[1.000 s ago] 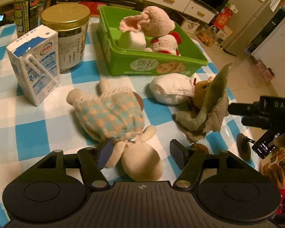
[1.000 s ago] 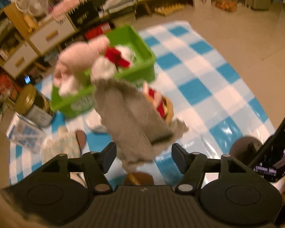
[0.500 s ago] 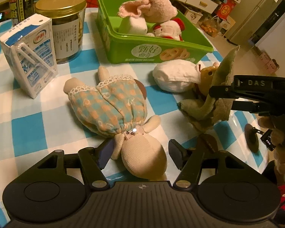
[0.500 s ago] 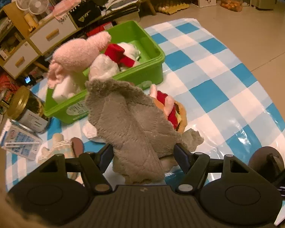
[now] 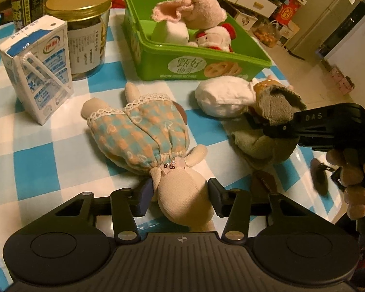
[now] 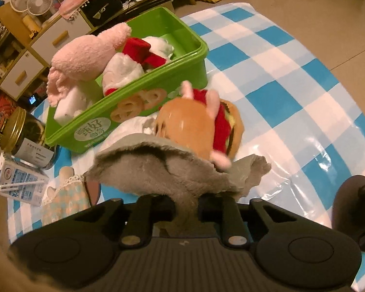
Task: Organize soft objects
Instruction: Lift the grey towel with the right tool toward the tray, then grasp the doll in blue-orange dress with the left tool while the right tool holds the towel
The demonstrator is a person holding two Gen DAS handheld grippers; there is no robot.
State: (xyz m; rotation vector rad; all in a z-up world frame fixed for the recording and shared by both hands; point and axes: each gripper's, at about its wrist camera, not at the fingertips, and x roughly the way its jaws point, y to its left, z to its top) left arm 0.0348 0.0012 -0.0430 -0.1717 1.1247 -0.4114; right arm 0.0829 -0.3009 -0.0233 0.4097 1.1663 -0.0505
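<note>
Rag doll (image 5: 143, 136) — lies in front of the green bin (image 5: 182, 65); left gripper (image 5: 180, 197) closing around its head. Grey plush cloth (image 6: 163, 170) — right of the doll, pinched by the right gripper (image 6: 186, 209).

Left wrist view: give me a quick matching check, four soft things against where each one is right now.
Things:
1. doll
2. grey cloth
3. pink plush
4. white pouch

Places:
A. inside the green bin
B. pinched in the right gripper
C. on the table just in front of the bin
D. head between the closing left gripper jaws

Pairs: 1-D, 2-B, 3-A, 4-C
</note>
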